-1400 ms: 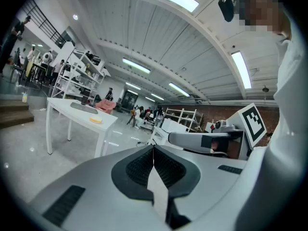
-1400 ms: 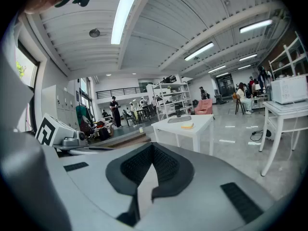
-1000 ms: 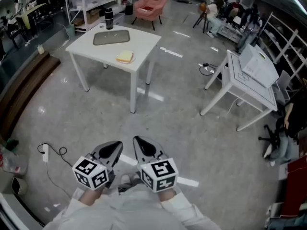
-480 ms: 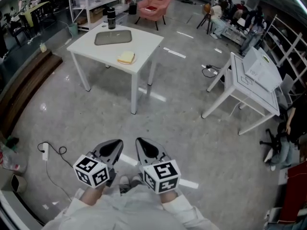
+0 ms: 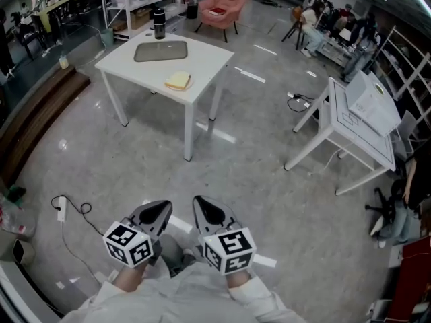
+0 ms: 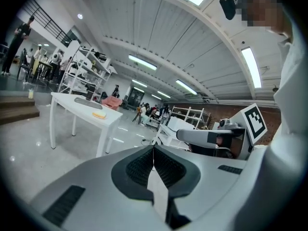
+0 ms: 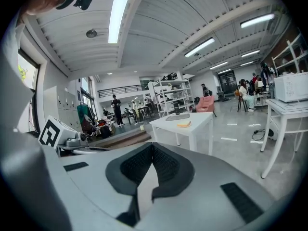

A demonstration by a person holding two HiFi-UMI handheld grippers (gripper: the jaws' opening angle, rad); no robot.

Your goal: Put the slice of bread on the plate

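You're holding the left gripper (image 5: 156, 212) low, close to your body, jaws pressed together on nothing. Well ahead of it the white table (image 5: 205, 62) is standing, and the slice of bread (image 5: 178, 80) is lying by the table edge nearest the gripper. Whether a plate is sitting under it is too small to tell. A grey tray (image 5: 160, 51) and a dark cup (image 5: 159, 23) are sitting beyond the bread. Just beside the left, you're carrying the right gripper (image 5: 206, 211), jaws also closed and empty. Far off to its right, a second white table (image 5: 357, 113) is standing.
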